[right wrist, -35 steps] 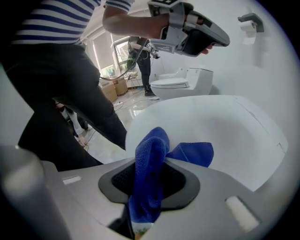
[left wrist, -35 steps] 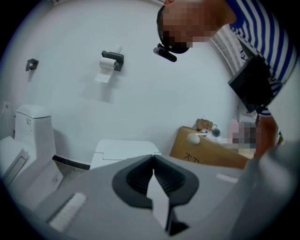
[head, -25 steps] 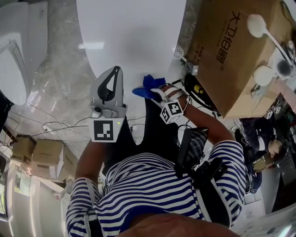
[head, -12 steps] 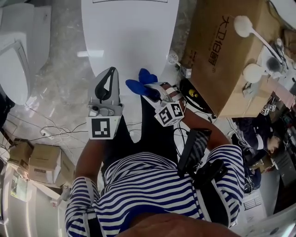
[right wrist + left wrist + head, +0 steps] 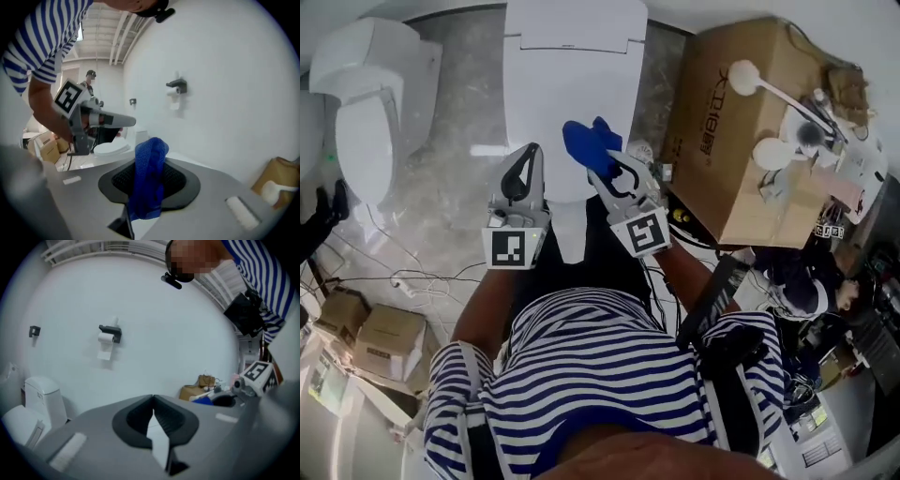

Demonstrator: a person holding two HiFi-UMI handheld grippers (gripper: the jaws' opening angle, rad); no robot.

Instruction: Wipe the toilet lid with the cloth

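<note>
Where the right gripper (image 5: pixel 605 164) hangs above the closed white toilet lid (image 5: pixel 572 75), its 2 jaws pinch the blue cloth (image 5: pixel 586 141), which bunches beyond their tips. Whether the cloth touches the lid cannot be told. Just left, the left gripper (image 5: pixel 528 159) has its jaws together, empty. Both grippers cover part of the lid's near half.

Washroom-like workroom: white toilet (image 5: pixel 572 84), second toilet (image 5: pixel 370 103), wall paper-roll holder (image 5: pixel 109 333), cardboard box (image 5: pixel 722 141), cables (image 5: pixel 356 272).

Head camera looks steeply down; both claw cameras face the same paper holder (image 5: pixel 110 332).
</note>
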